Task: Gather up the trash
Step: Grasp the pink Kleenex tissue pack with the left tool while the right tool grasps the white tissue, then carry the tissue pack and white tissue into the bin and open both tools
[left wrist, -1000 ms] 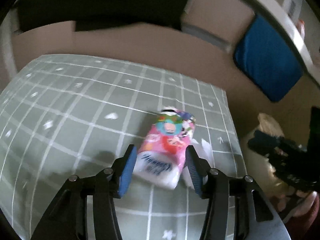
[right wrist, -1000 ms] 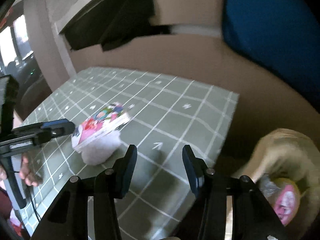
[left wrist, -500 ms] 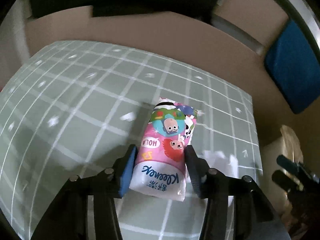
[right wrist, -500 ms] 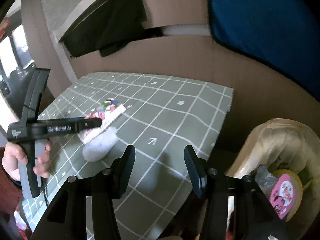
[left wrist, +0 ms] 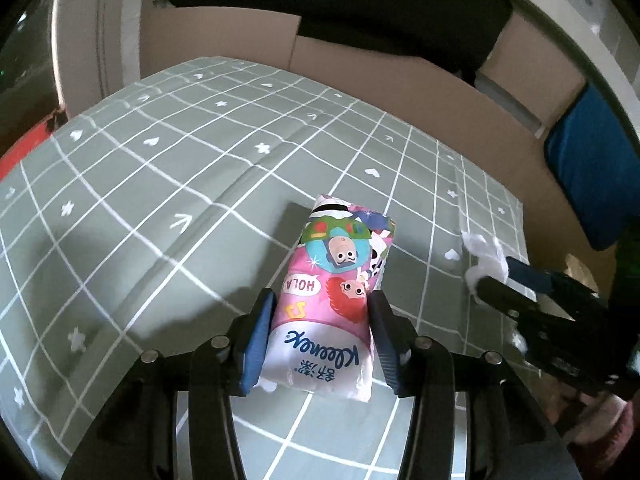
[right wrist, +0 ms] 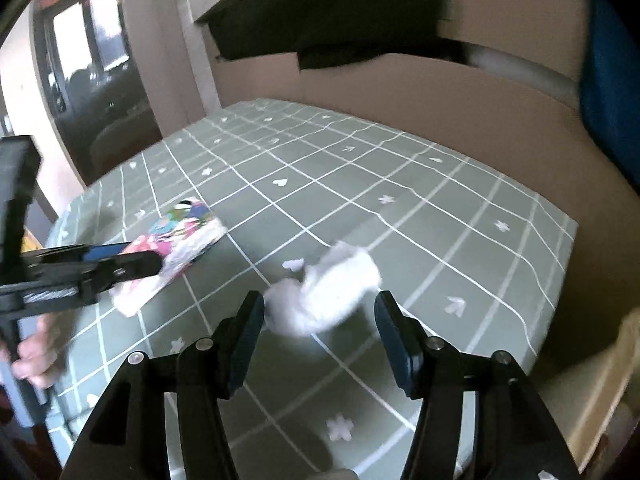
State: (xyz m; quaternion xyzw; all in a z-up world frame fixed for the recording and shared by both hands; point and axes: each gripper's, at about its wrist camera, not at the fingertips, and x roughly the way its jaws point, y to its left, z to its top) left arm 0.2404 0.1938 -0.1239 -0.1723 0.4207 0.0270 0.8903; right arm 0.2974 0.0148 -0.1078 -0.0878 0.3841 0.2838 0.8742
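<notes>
A pink Kleenex tissue pack with cartoon figures sits between my left gripper's blue pads, which press on both its sides; the gripper is shut on it, low over the green checked tablecloth. A crumpled white tissue lies on the cloth between the fingers of my right gripper. Its jaws are opening and the pads do not touch the tissue. The left wrist view shows the right gripper at the right with the white tissue at its tips. The left gripper and pack appear at the left of the right wrist view.
Cardboard walls stand behind the table, with a black cloth draped on top and a blue cushion at the right. The table's right edge drops off near a beige bag rim. A person's hand holds the left gripper.
My right gripper swung from the trash bag back over the table to the white tissue, jaws widening. My left gripper closed on the tissue pack and carried it left, away from the tissue.
</notes>
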